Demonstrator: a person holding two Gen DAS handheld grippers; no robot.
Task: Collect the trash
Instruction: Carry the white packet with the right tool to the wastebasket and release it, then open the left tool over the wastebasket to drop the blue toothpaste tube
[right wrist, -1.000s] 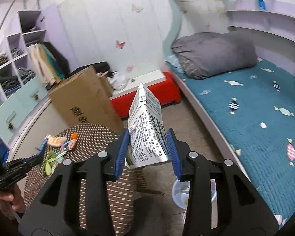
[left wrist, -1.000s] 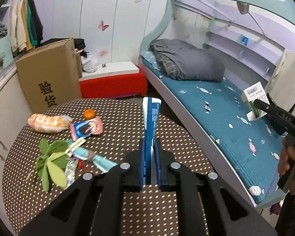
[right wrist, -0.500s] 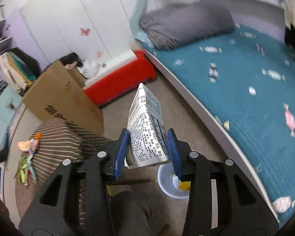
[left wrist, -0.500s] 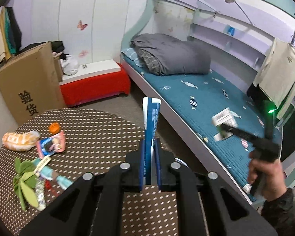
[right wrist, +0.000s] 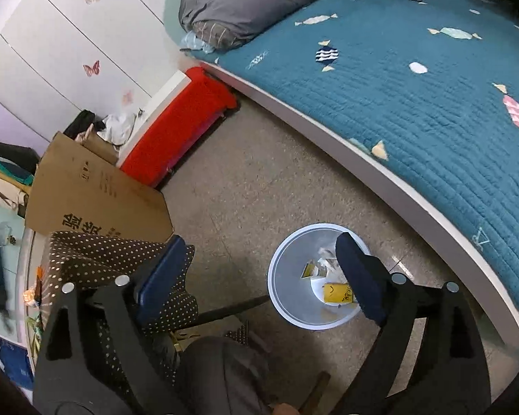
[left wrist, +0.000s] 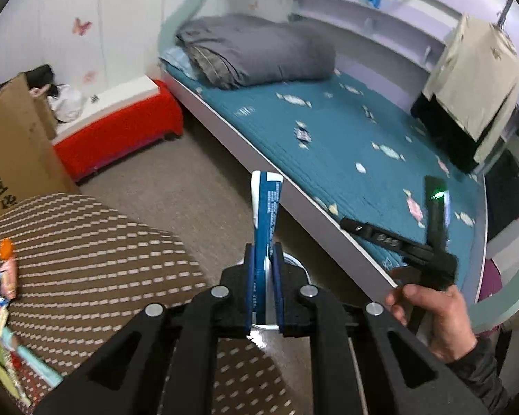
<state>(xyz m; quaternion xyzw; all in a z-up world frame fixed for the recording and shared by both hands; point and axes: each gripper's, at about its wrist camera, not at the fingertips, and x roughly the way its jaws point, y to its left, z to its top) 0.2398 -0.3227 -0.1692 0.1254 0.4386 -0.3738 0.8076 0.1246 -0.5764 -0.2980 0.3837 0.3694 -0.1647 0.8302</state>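
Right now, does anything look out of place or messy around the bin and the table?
Nothing spilled around the white bin; its trash lies inside. Wrappers are scattered on the dotted table. The left gripper holds a flattened blue carton.

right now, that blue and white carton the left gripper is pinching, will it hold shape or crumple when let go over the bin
The carton looks squeezed flat between the left gripper pads, so probably empty and light. It stands straight above them, so likely fairly stiff. It may flutter rather than drop cleanly into the bin.
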